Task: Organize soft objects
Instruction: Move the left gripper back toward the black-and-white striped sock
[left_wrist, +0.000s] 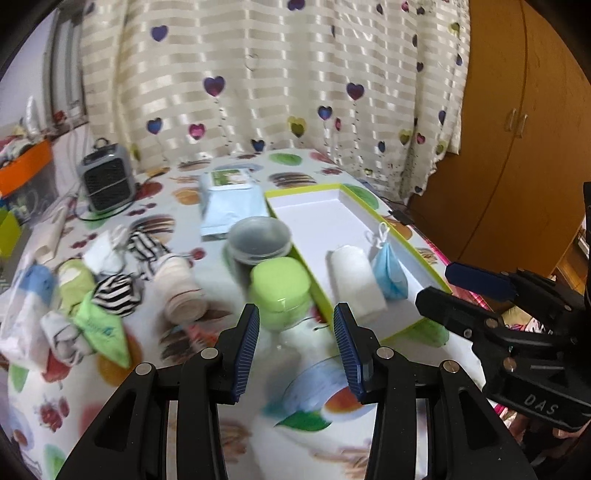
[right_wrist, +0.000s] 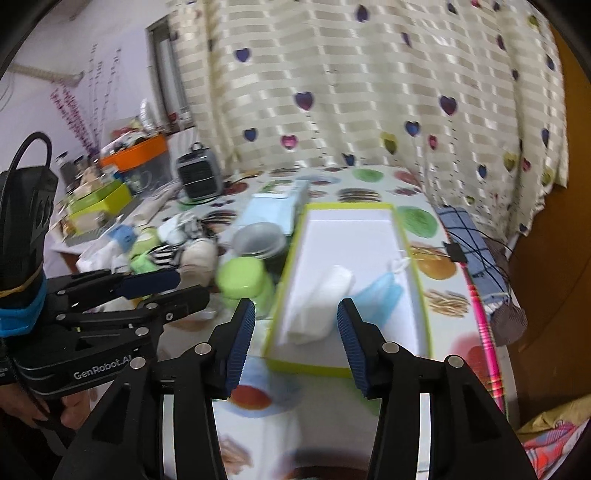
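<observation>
Lettering shows on both tools: "DAS" in pale capitals on the black body of the right gripper (left_wrist: 436, 284), and "GenRobot.AI" on the body of the left gripper (right_wrist: 184, 286). In its own wrist view each gripper has its two blue-ribbed fingers (left_wrist: 245, 350) spread wide with nothing between them.

A long white tray with a lime-green rim (left_wrist: 360, 195) lies on the fruit-printed tablecloth (left_wrist: 207, 435). Two soft things lie at its near end, side by side: one rolled white cloth (left_wrist: 356, 278) and, just right of it, one folded light-blue face mask with white ear loops (left_wrist: 388, 271).

Left of the tray stand two containers, a lime-green lidded tub (left_wrist: 280, 288) near and a clear round plastic tub (left_wrist: 258, 240) behind it. Further left lies a heap of soft items, among them one beige rolled cloth (left_wrist: 183, 291) and two black-and-white striped pieces (left_wrist: 116, 290). Blur hides any print on the pale-blue packet (left_wrist: 229, 208).
</observation>
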